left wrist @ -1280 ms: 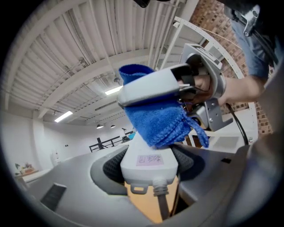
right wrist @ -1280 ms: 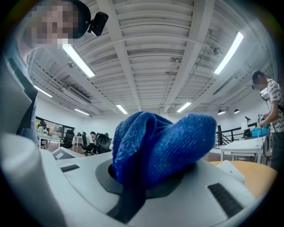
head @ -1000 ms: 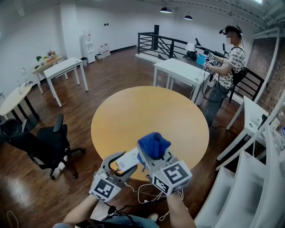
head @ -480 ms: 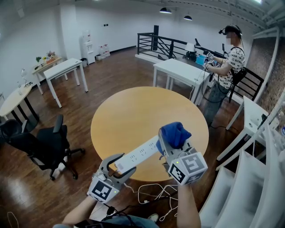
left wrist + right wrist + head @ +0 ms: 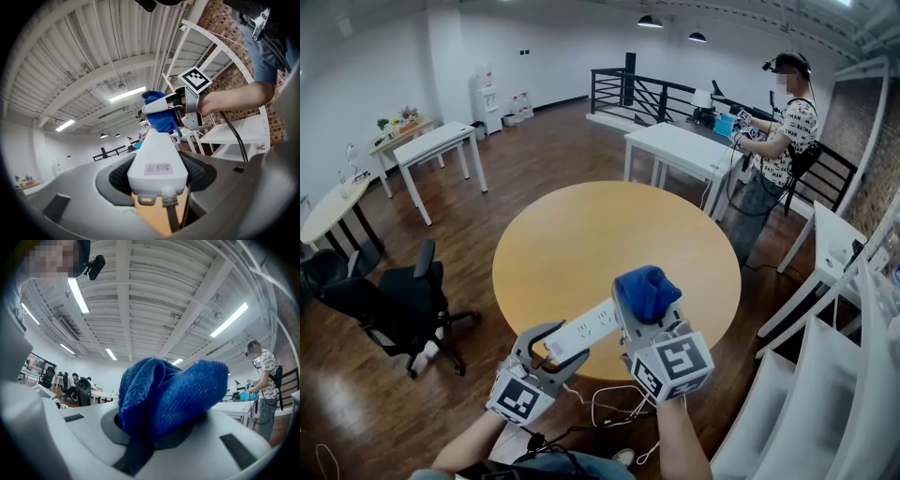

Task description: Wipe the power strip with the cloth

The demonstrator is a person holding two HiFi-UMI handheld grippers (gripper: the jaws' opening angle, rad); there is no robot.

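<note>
We are gripping the cable end of the white power strip (image 5: 581,330) in the left gripper (image 5: 547,348), jaws clamped on its sides, and holding it raised off the round table (image 5: 581,234), probably to free its long face for wiping. Just beyond those jaws, the right gripper (image 5: 643,311) is pinching the bunched blue cloth (image 5: 648,290), which appears to be resting on the strip's far end. Well beyond both, a person (image 5: 776,141) is standing.

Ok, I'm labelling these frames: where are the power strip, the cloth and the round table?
power strip (image 5: 586,326), head view, white top face
cloth (image 5: 647,291), head view, top of the blue bundle
round table (image 5: 581,234), head view, bare wooden top
</note>
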